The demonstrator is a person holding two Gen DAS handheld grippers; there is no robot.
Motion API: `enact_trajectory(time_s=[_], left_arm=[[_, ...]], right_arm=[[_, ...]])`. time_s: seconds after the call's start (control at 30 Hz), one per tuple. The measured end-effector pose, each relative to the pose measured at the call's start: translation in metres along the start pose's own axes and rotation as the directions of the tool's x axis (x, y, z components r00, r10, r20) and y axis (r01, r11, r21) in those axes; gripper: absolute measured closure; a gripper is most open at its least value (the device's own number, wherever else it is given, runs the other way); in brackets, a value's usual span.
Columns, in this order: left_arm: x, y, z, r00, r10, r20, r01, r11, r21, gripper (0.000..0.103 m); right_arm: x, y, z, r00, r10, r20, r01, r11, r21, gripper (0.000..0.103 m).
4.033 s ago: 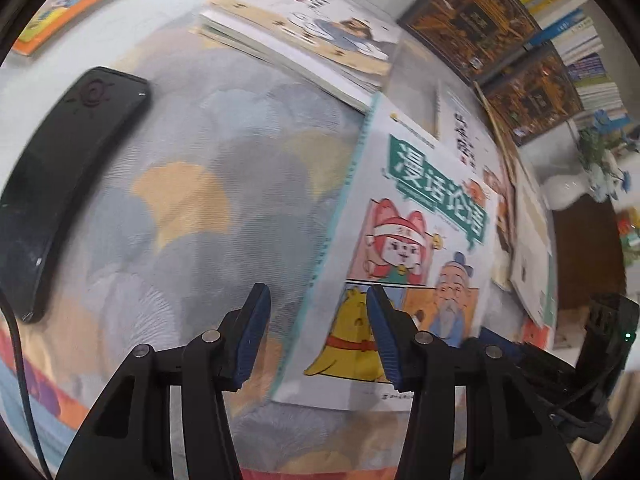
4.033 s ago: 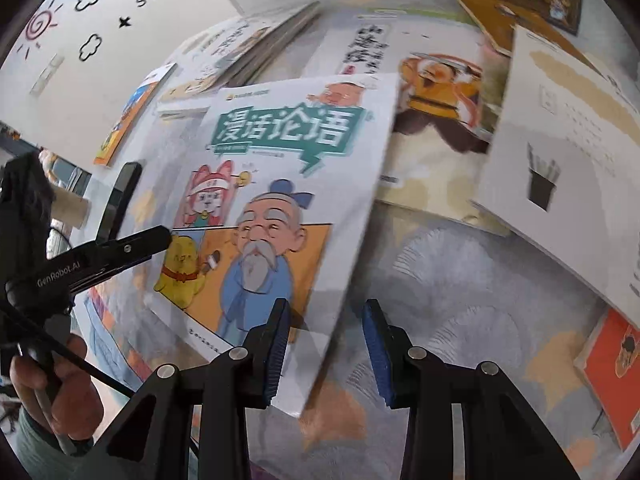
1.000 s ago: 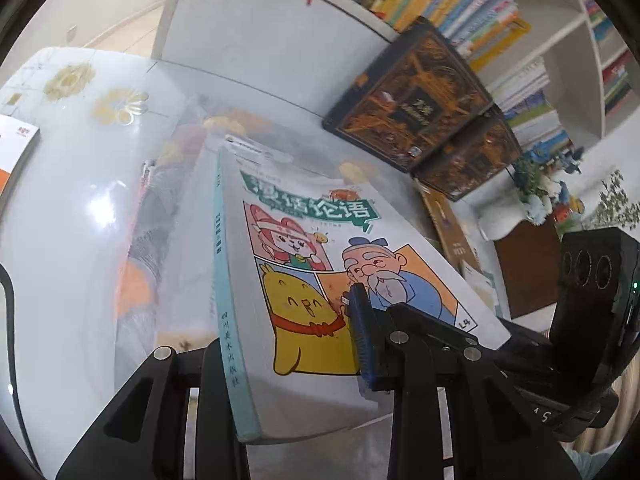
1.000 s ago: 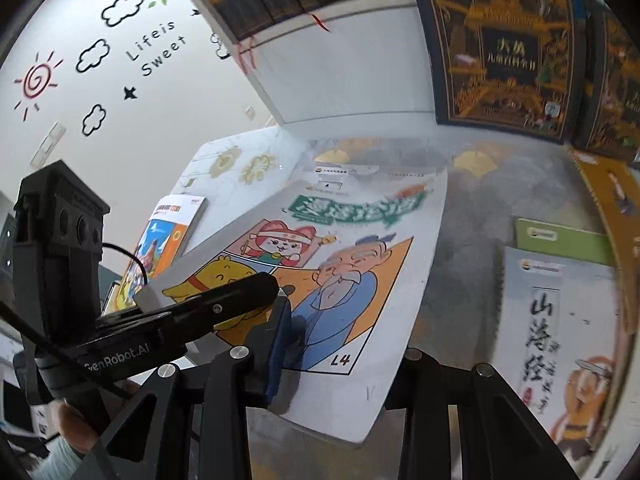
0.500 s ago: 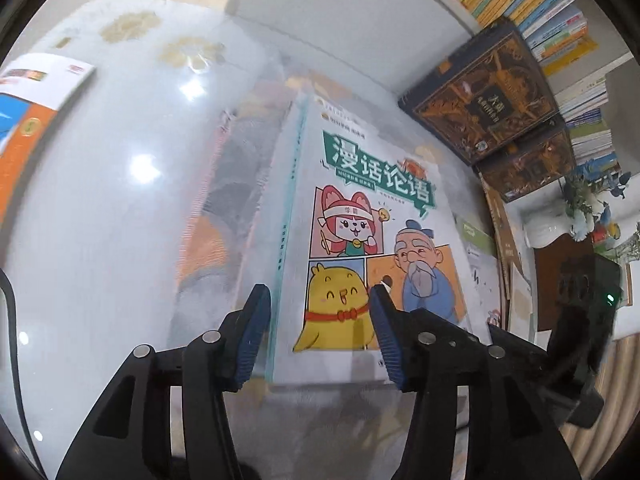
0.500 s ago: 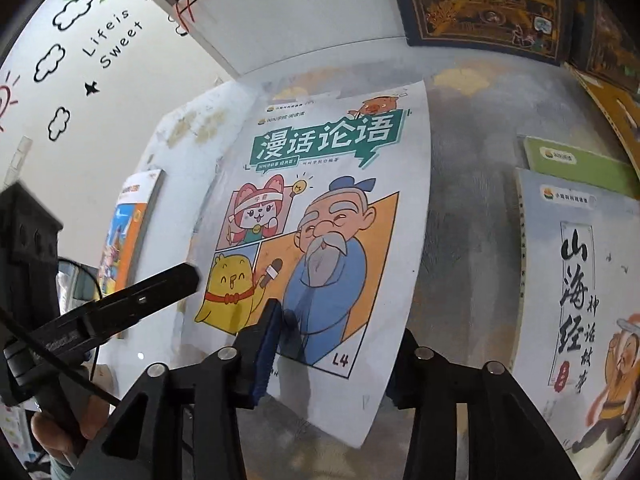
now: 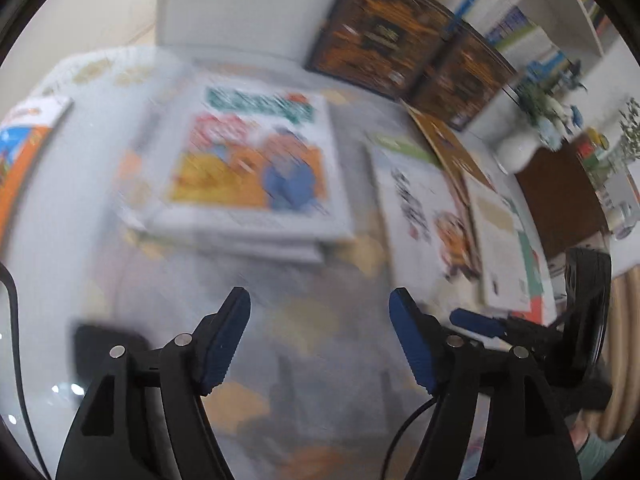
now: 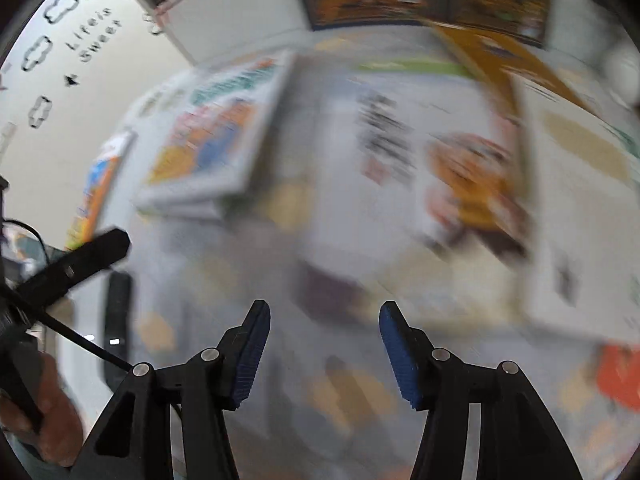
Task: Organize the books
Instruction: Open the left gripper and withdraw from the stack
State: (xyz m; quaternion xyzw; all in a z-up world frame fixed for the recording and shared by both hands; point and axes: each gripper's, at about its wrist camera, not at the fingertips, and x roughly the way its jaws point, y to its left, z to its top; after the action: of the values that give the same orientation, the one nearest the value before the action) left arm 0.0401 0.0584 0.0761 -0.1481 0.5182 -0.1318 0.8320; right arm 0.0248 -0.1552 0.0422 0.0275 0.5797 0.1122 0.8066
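Observation:
The cartoon comic book (image 7: 256,160) with the green title lies flat on top of a small stack of books at the far left of the table, also blurred in the right wrist view (image 8: 212,132). My left gripper (image 7: 320,336) hovers well short of it, jaws opening, nothing between them. My right gripper (image 8: 322,344) is also drawn back over the patterned cloth, jaws opening and empty. More loose books lie to the right: a white one with black brush writing (image 7: 420,208) (image 8: 400,148) and a pale one (image 8: 580,184) beyond it.
Dark ornate boxed books (image 7: 384,36) lean against the shelf at the back. An orange and blue book (image 7: 24,148) lies at the left edge. A black device (image 8: 118,320) rests near the front left. A white vase (image 7: 516,152) stands at the right.
Both grippers let go of the comic book, which now lies on the stack, and pulled back toward the table's front while their jaws widened. The views are motion-blurred.

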Motion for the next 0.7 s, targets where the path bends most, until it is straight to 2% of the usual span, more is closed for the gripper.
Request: enact_trajectory(time_s=[0.07,0.13,0.27,0.37,0.43,0.47,0.5,0.53,0.57,0.6,0.63,0.7], left_arm=[[0.013,-0.014,-0.017,1.000,-0.011,-0.028,0.011,1.000,-0.013,0.033],[0.026,-0.027,-0.031,0.998,0.011,-0.056,-0.011,1.000,-0.010,0.033],[0.050,-0.046,-0.056,0.991,0.089,-0.105,-0.087,0.996,0.018,0.033],[0.059,-0.051,-0.071,0.985,0.102,-0.137,-0.105,0.994,-0.018,0.033],[0.058,-0.058,-0.075,0.984,0.145,-0.109,-0.147,0.989,-0.013,0.032],[0.060,-0.061,-0.076,0.981,0.155,-0.117,-0.157,0.988,-0.012,0.029],[0.060,-0.063,-0.077,0.980,0.160,-0.119,-0.164,0.986,-0.018,0.021],[0.062,-0.063,-0.078,0.979,0.162,-0.123,-0.167,0.985,-0.031,0.016],[0.065,-0.064,-0.080,0.978,0.166,-0.129,-0.172,0.984,-0.041,0.008],[0.066,-0.066,-0.081,0.977,0.170,-0.131,-0.176,0.984,-0.040,0.000],[0.069,-0.067,-0.083,0.973,0.183,-0.144,-0.190,0.981,-0.039,0.001],[0.074,-0.075,-0.088,0.956,0.253,-0.146,-0.259,0.966,-0.021,0.001]], right_arm=[[-0.005,-0.014,-0.023,0.997,-0.073,-0.007,0.073,0.997,-0.011,0.048],[-0.008,-0.030,-0.042,0.989,-0.146,-0.016,0.146,0.989,-0.009,0.048],[-0.004,-0.059,-0.062,0.973,-0.222,-0.056,0.222,0.975,0.000,0.048],[-0.007,-0.078,-0.067,0.983,-0.177,-0.048,0.179,0.983,0.032,0.046],[-0.007,-0.083,-0.067,0.982,-0.182,-0.048,0.183,0.983,0.025,0.044],[-0.006,-0.084,-0.067,0.981,-0.188,-0.050,0.189,0.982,0.014,0.036],[-0.004,-0.087,-0.067,0.978,-0.200,-0.059,0.201,0.980,0.010,0.019],[-0.001,-0.093,-0.068,0.975,-0.208,-0.076,0.210,0.978,0.017,0.011],[0.001,-0.100,-0.069,0.979,-0.182,-0.091,0.186,0.981,0.045,0.006],[-0.001,-0.105,-0.069,0.984,-0.157,-0.087,0.162,0.985,0.056,0.006],[-0.002,-0.105,-0.069,0.985,-0.146,-0.094,0.151,0.988,0.043,0.006],[-0.002,-0.105,-0.071,0.983,-0.151,-0.105,0.150,0.989,-0.022,0.006]])
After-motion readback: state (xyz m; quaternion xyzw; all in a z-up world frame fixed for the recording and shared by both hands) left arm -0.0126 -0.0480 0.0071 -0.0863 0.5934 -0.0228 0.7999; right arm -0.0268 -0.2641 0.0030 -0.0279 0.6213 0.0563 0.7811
